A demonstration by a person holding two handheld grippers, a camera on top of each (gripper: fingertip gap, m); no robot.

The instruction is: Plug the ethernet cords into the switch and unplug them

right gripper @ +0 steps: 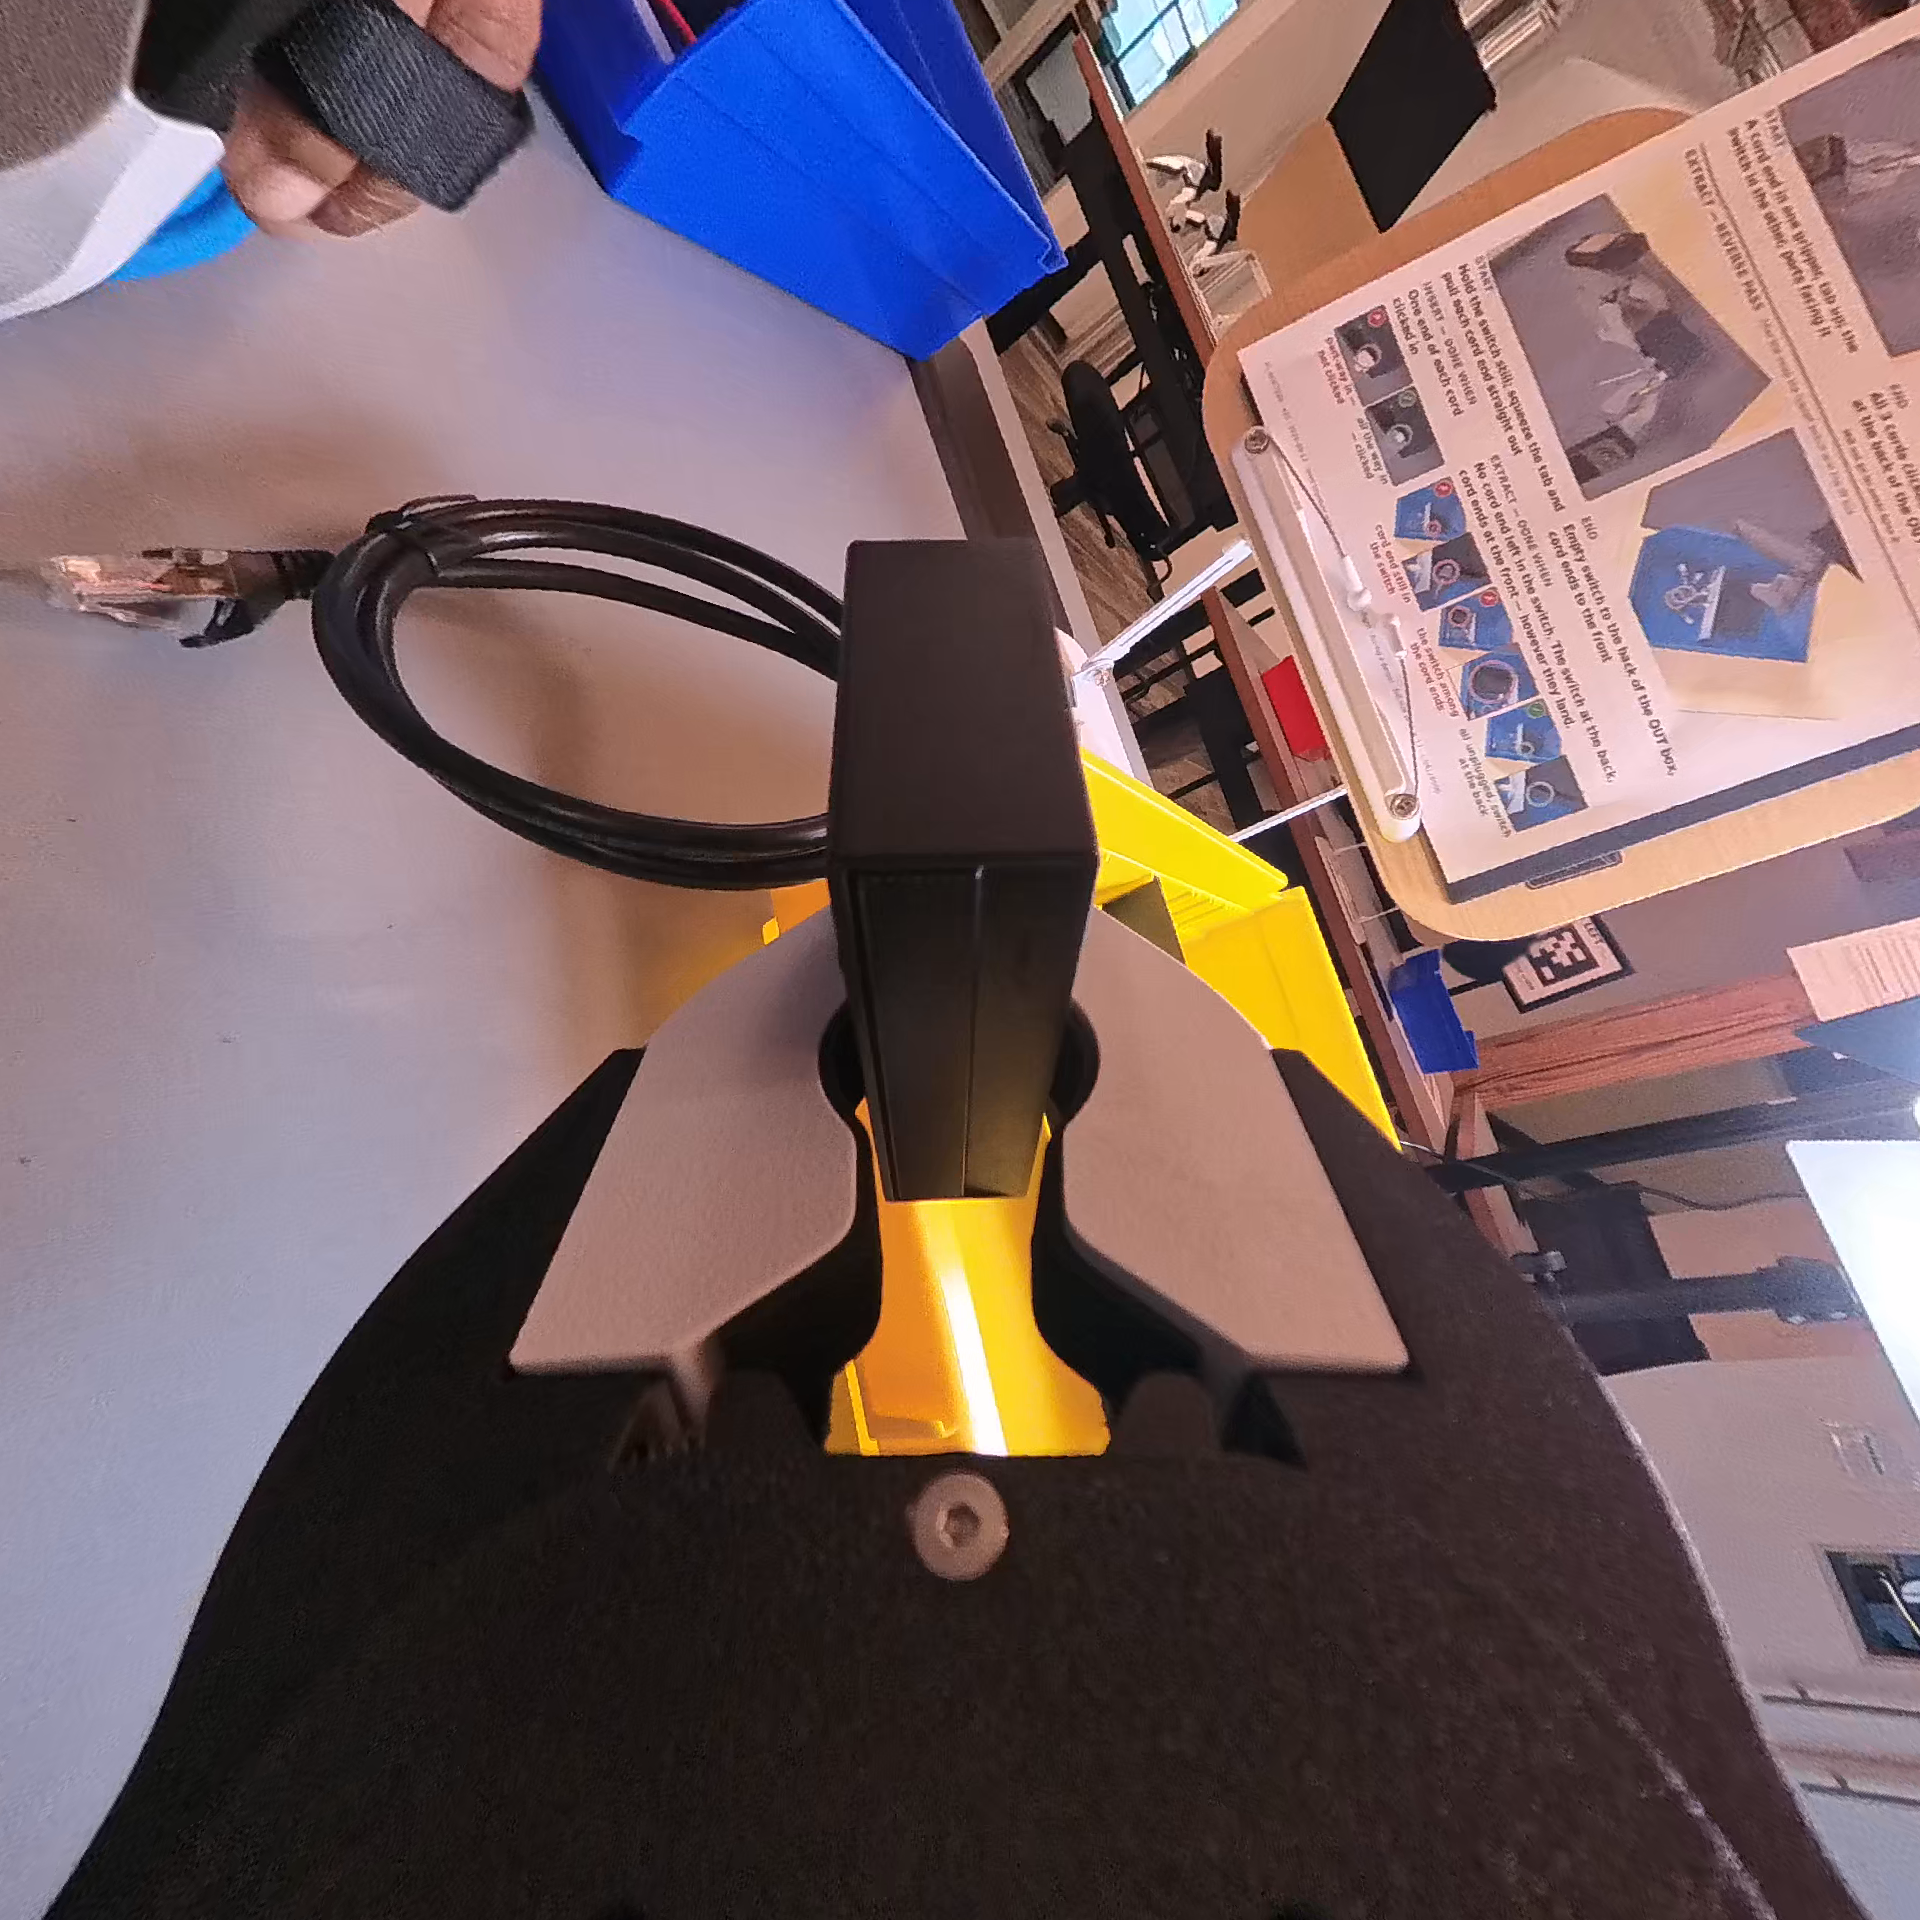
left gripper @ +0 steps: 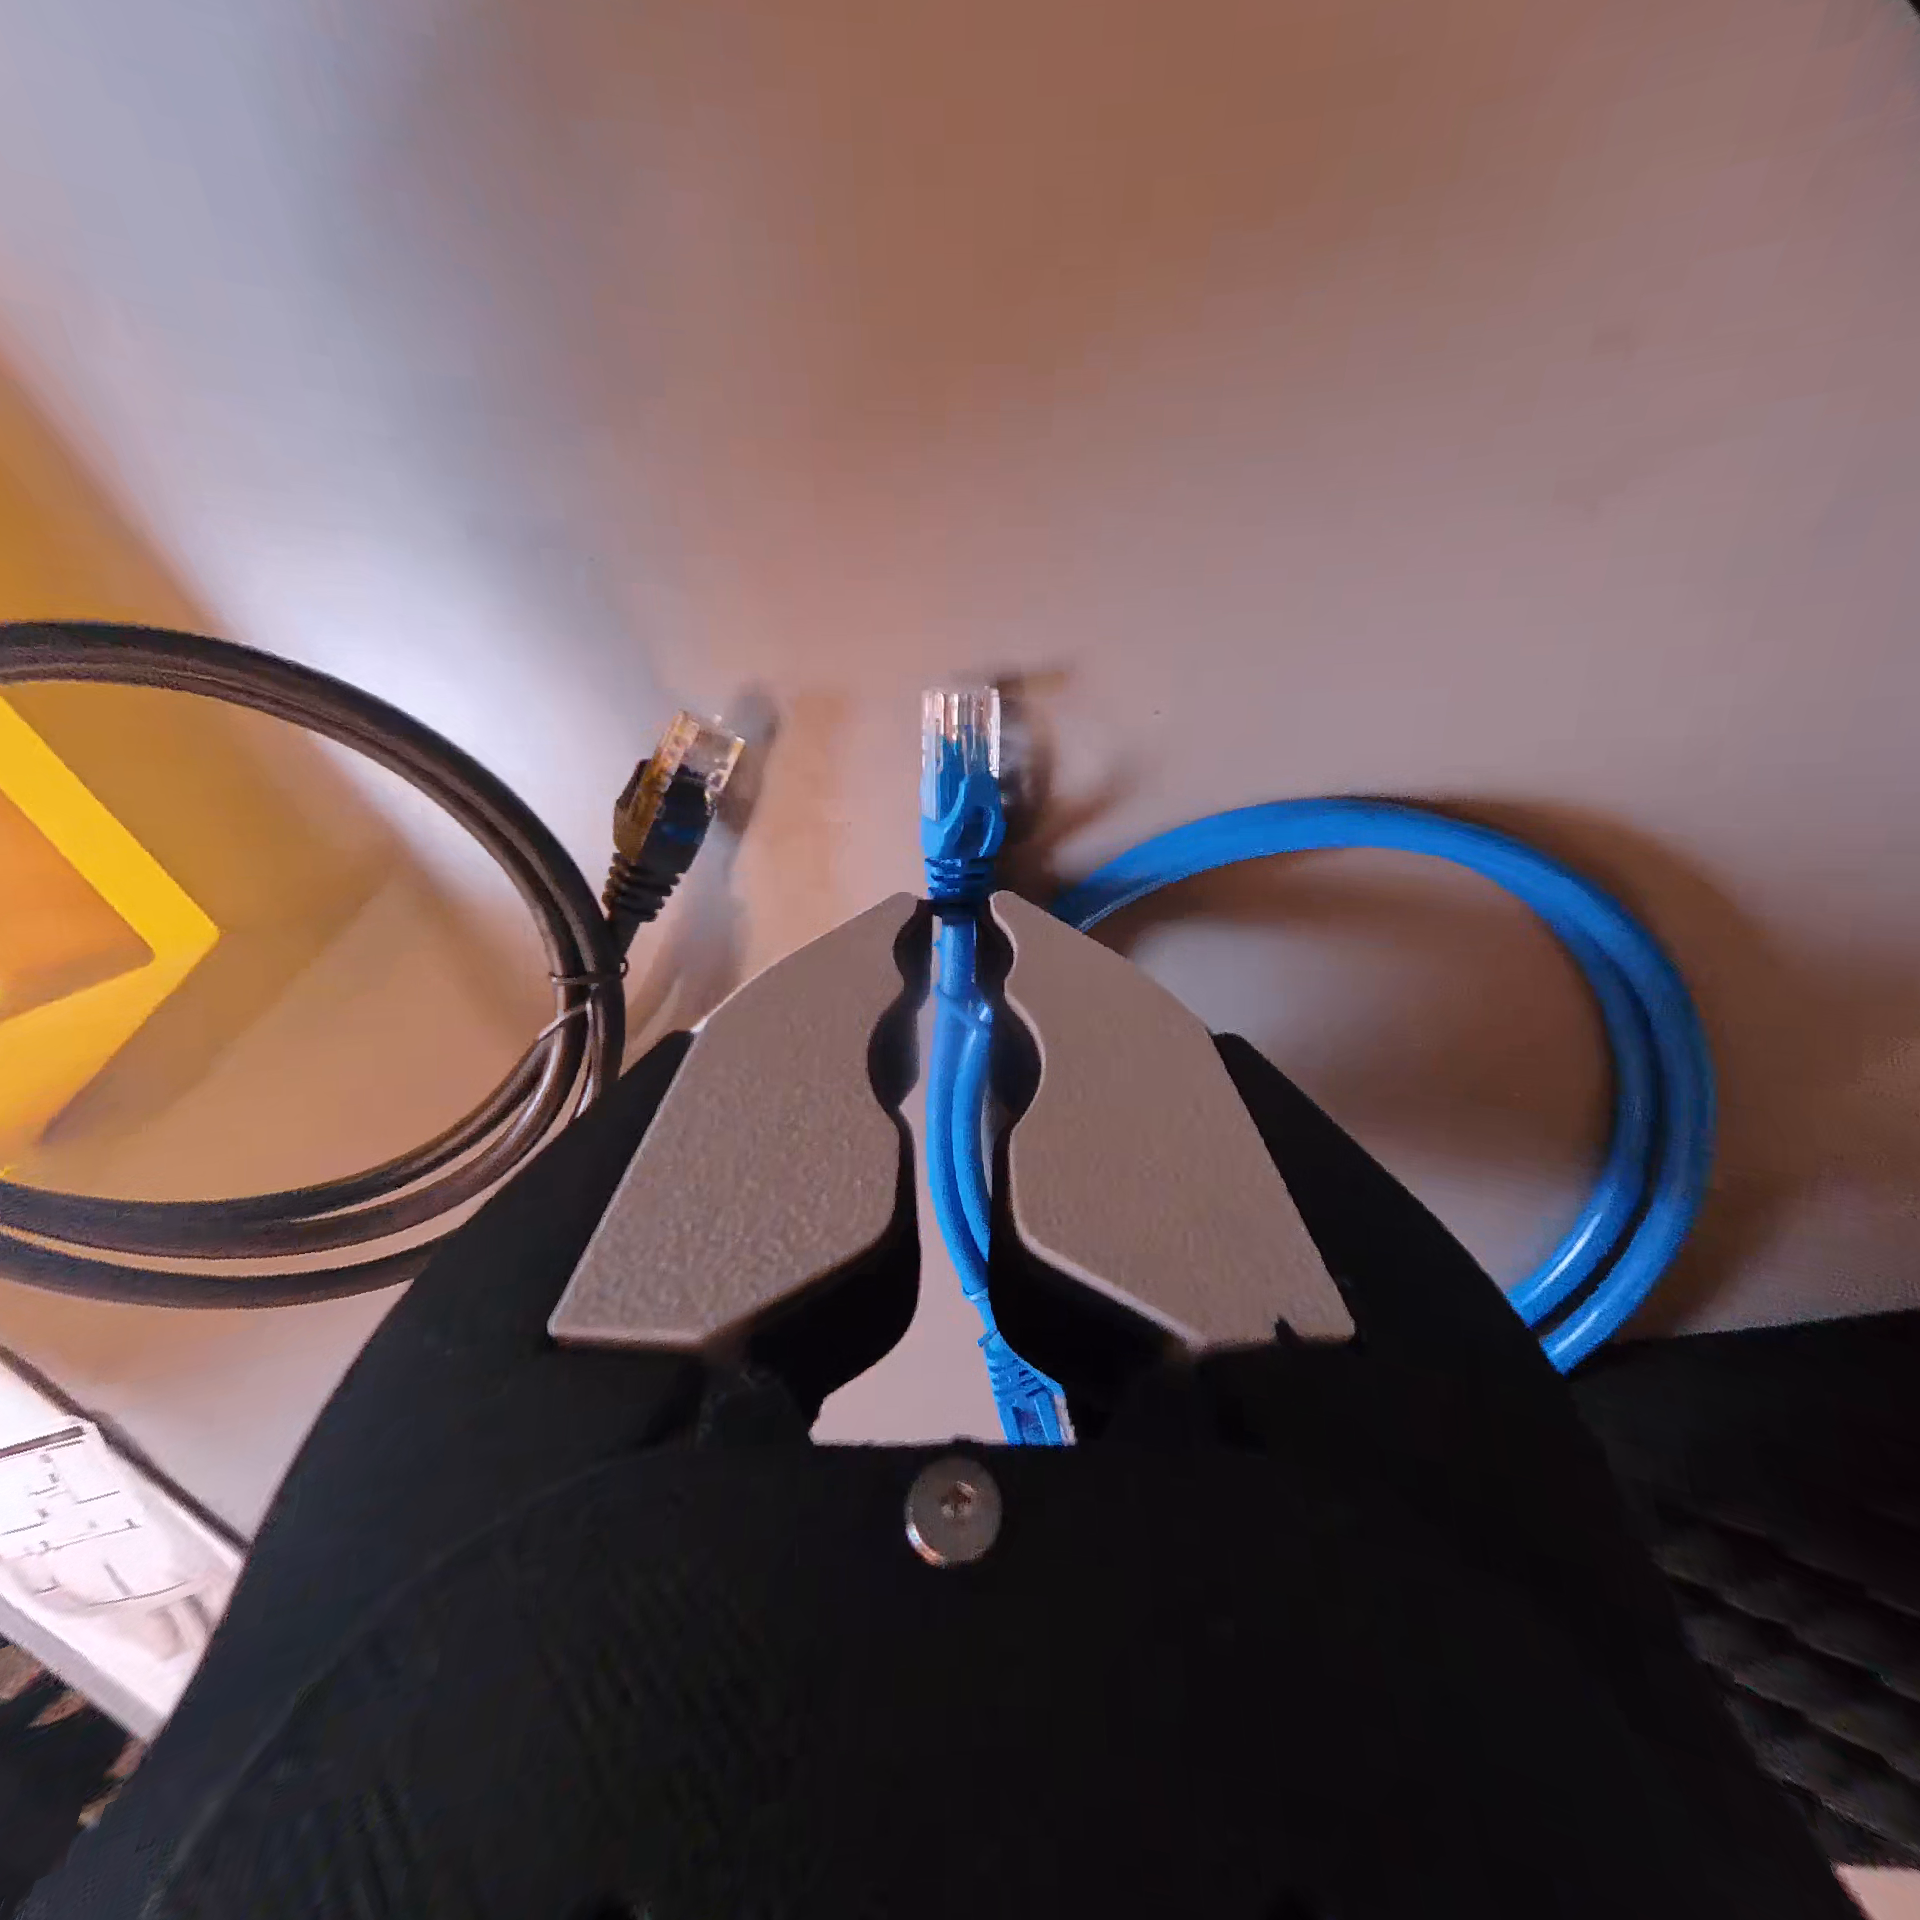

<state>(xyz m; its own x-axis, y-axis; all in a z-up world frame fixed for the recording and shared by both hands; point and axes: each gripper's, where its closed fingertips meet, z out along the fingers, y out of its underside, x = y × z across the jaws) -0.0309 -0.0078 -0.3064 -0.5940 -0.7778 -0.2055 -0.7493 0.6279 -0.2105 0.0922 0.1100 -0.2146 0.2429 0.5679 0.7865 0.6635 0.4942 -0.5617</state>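
In the left wrist view my left gripper [left gripper: 956, 914] is shut on a blue ethernet cord [left gripper: 1621, 1039] just behind its plug [left gripper: 961, 790], which sticks out forward past the fingertips. The rest of the blue cord coils on the table to the right. A coiled black ethernet cord [left gripper: 436, 1039] lies to the left, its plug [left gripper: 675, 790] pointing forward. In the right wrist view my right gripper [right gripper: 961, 935] is shut on a black box-shaped switch [right gripper: 956, 790], held on edge. The black cord [right gripper: 540, 707] lies beyond it, plug [right gripper: 135, 587] at the left.
A yellow bin [left gripper: 83, 914] sits at the left of the table; it also shows in the right wrist view [right gripper: 1247, 935]. A blue bin [right gripper: 831, 177] stands at the table's far edge. A gloved hand [right gripper: 353, 114] is at top left. An instruction sheet [right gripper: 1579, 499] hangs on a board to the right. Spacing between my two grippers at the tips: around 20 cm.
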